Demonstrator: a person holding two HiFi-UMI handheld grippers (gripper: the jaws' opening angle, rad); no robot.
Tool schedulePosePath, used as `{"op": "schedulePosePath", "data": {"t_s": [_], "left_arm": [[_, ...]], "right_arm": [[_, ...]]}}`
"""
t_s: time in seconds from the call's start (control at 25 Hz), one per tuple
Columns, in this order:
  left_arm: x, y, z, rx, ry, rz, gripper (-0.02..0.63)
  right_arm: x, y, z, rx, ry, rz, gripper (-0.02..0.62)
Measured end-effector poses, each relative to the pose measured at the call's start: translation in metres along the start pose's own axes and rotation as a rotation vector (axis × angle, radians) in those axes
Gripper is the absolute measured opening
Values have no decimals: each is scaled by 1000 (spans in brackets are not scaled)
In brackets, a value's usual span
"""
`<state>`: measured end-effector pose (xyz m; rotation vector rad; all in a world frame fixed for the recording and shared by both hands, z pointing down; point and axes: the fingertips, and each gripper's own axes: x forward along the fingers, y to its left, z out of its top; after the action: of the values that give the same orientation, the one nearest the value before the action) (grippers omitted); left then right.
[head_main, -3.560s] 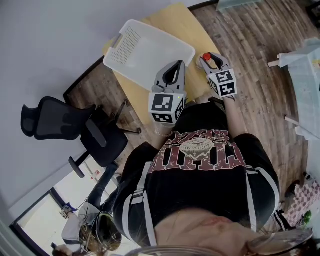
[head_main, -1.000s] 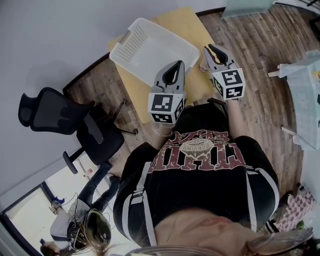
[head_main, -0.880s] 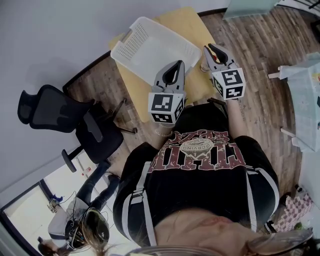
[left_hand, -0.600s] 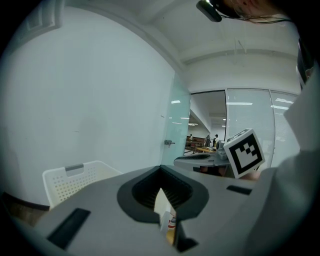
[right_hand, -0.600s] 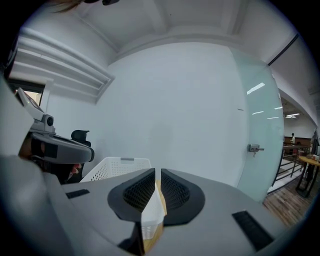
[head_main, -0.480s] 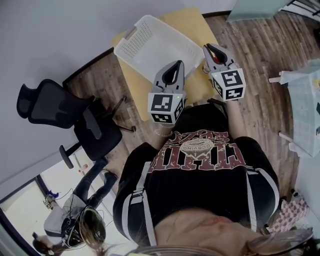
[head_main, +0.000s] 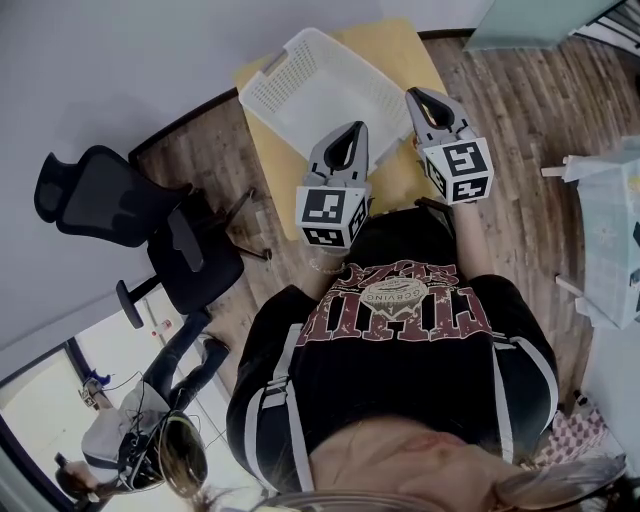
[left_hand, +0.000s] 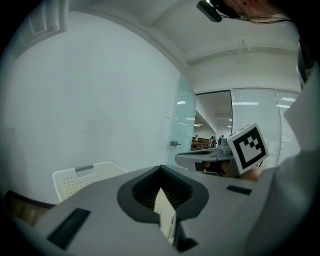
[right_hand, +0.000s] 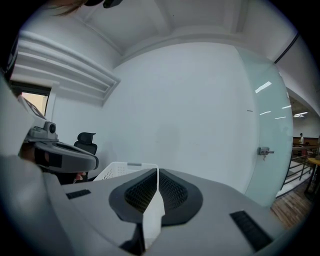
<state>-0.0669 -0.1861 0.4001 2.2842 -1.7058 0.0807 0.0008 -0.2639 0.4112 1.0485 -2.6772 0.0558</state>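
Table (head_main: 398, 55) edge underlies left gripper (head_main: 358, 127) and right gripper (head_main: 413, 94) (jaws together).

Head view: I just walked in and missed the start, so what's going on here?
A person holds a tool in each hand above a yellow table with a white basket on it. The left tool and right tool both have jaws together with nothing between them. Neither touches the basket.

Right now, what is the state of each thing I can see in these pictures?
Left hand-held gripper: shut, nothing between its jaws.
Right hand-held gripper: shut, nothing between its jaws.
White basket: upright on the yellow table, empty.
Office chair: upright, nobody in it.
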Motion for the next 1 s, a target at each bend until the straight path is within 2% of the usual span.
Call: {"op": "schedulePosePath", "data": {"t_s": [1.0], "left_arm": [[-20, 35, 5, -12, -20, 91, 46]], "right_arm": [[26, 57, 20, 22, -29, 160, 17]]}}
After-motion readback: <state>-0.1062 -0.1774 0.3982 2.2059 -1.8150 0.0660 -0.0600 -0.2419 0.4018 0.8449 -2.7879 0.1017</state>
